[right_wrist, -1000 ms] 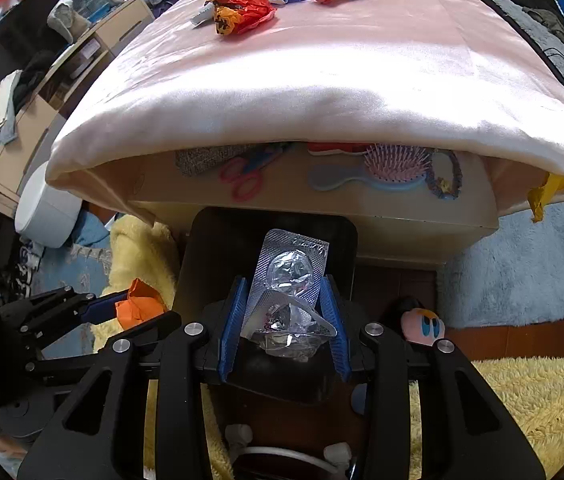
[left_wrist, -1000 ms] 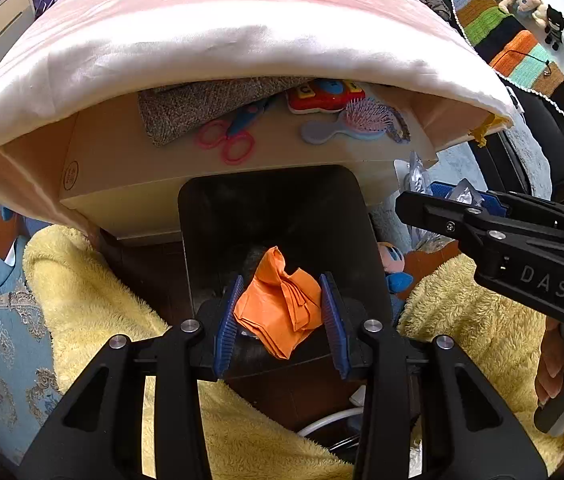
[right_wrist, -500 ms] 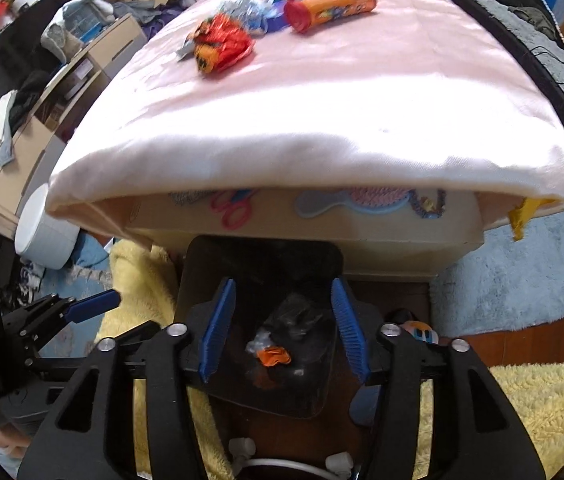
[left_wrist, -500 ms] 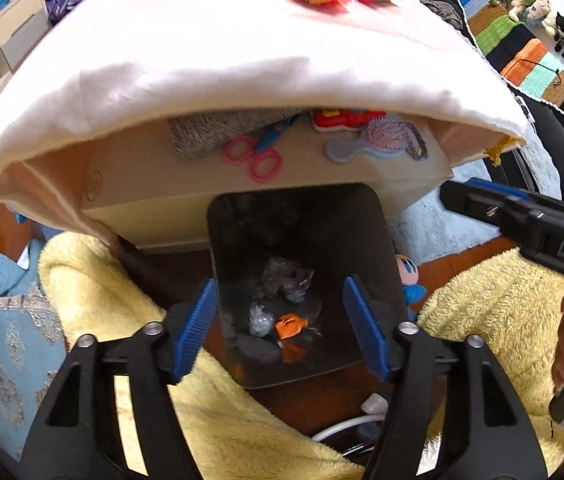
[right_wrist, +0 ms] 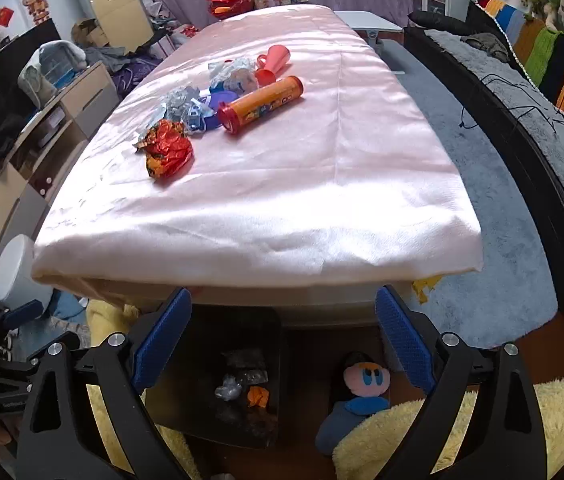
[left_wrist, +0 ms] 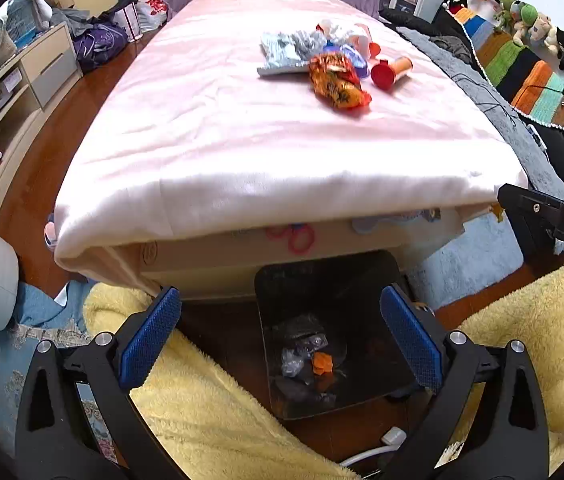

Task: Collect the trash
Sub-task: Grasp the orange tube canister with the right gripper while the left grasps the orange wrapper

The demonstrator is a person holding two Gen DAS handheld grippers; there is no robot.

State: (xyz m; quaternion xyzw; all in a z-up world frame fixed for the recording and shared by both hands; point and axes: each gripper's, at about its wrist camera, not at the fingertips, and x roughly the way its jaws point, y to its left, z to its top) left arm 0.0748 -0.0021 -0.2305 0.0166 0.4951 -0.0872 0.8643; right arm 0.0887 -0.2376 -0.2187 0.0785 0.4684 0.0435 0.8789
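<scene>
Presently both grippers are held wide apart and nothing is carried: left gripper, right gripper. Directly below them, on the floor against the table's near end, the black bin is seen. Inside it an orange scrap, a foil blister pack and clear crumpled wrappers are noted, so part of the collection is judged done.

Further out, on the pink tablecloth, more trash is left: a crumpled red-orange wrapper, an orange tube with a red cap, and a cluster of silver and blue packets just beside the tube. A red cone-shaped piece lies behind these. The remaining items are well apart from the bin, so several more trips are judged necessary.

Compared with one second ago: the orange scrap was then clamped in the left gripper and the blister pack in the right; both have since been released into the bin. Both cameras have been raised, so the tabletop is now in view.
</scene>
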